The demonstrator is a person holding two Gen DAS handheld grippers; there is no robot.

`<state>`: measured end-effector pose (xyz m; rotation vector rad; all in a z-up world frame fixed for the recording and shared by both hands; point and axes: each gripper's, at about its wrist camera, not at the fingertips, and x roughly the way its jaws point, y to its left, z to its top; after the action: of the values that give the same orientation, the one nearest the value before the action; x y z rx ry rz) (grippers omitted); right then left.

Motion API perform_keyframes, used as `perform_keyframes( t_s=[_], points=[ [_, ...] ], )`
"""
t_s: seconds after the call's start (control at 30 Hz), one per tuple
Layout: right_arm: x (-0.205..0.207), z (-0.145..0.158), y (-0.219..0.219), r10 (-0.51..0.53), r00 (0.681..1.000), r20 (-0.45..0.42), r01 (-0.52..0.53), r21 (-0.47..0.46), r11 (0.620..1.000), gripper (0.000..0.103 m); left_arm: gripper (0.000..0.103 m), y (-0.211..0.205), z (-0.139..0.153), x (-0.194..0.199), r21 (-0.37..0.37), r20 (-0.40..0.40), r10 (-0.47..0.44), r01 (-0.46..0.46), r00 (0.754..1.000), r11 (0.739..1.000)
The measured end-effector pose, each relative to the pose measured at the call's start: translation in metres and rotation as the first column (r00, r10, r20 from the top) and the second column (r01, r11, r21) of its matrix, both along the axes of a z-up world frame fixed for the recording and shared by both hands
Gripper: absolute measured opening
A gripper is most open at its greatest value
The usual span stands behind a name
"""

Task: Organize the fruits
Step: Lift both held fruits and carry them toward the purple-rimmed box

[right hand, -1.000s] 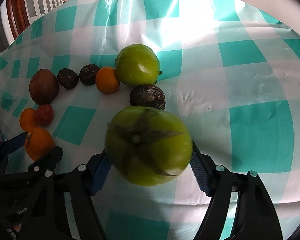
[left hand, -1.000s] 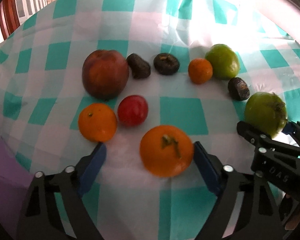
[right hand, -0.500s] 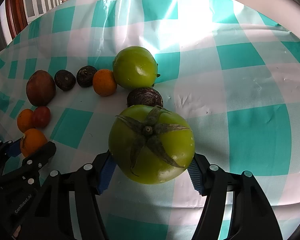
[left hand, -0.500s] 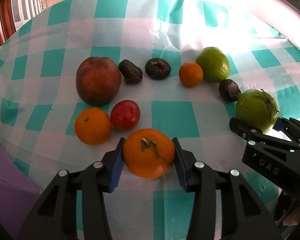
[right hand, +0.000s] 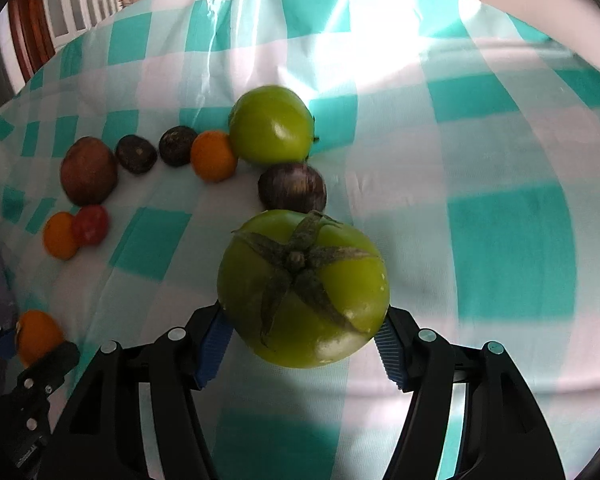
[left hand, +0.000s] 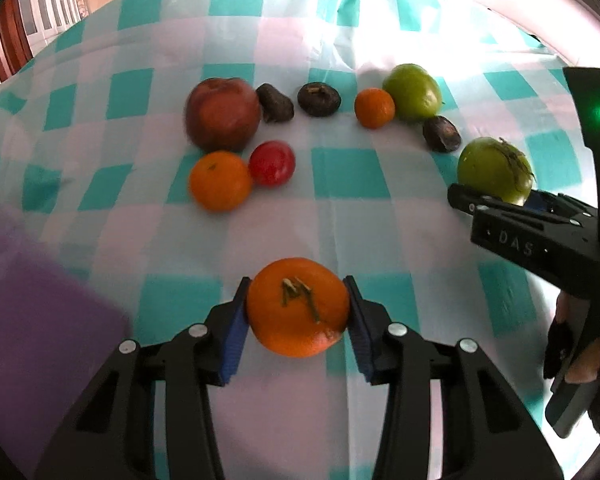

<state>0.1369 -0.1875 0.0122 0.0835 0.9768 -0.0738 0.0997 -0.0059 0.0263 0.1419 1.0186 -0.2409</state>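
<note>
My left gripper [left hand: 298, 312] is shut on a large orange [left hand: 298, 306] and holds it above the checked cloth, pulled back from the fruit group. My right gripper [right hand: 302, 338] is shut on a green tomato [right hand: 303, 286] with a dry star-shaped calyx; this tomato also shows in the left wrist view [left hand: 494, 170]. On the cloth lie a brown-red apple [left hand: 222, 114], a smaller orange [left hand: 220, 180], a red tomato [left hand: 271, 163], a small orange [left hand: 374, 107], another green tomato [left hand: 412, 92] and three dark fruits, one of them [left hand: 441, 133] beside the right gripper.
A teal and white checked tablecloth [left hand: 340, 208] covers the table. A purple blurred object [left hand: 32, 320] lies at the lower left in the left wrist view. Wooden furniture and a window stand behind the table at the upper left.
My left gripper closed on the large orange and drew it back and up from the other fruit. My right gripper closed on the green tomato and lifted it slightly.
</note>
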Motion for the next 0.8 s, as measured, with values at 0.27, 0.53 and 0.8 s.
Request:
perform_keyframes(
  t_s=[0.27,0.53,0.8],
  points=[
    [-0.1,0.023,0.026,0.023,0.998,-0.062,-0.02,0.046,0.999,0.061,0.045,0.025,0.032,-0.08,-0.026,-0.031,0.014,-0.015,0.999,1.0],
    [-0.199,0.087,0.066,0.152,0.987,-0.048,-0.149,0.056,0.987,0.058,0.045,0.044,0.079,-0.197,0.007,0.052,-0.098,0.097,0.994,0.995],
    [-0.229,0.141,0.117,0.313,0.948,0.056,-0.309,-0.073,0.948,0.024,0.045,0.099,0.123,-0.249,-0.03,0.143,0.016,-0.012,0.99,0.999]
  ],
)
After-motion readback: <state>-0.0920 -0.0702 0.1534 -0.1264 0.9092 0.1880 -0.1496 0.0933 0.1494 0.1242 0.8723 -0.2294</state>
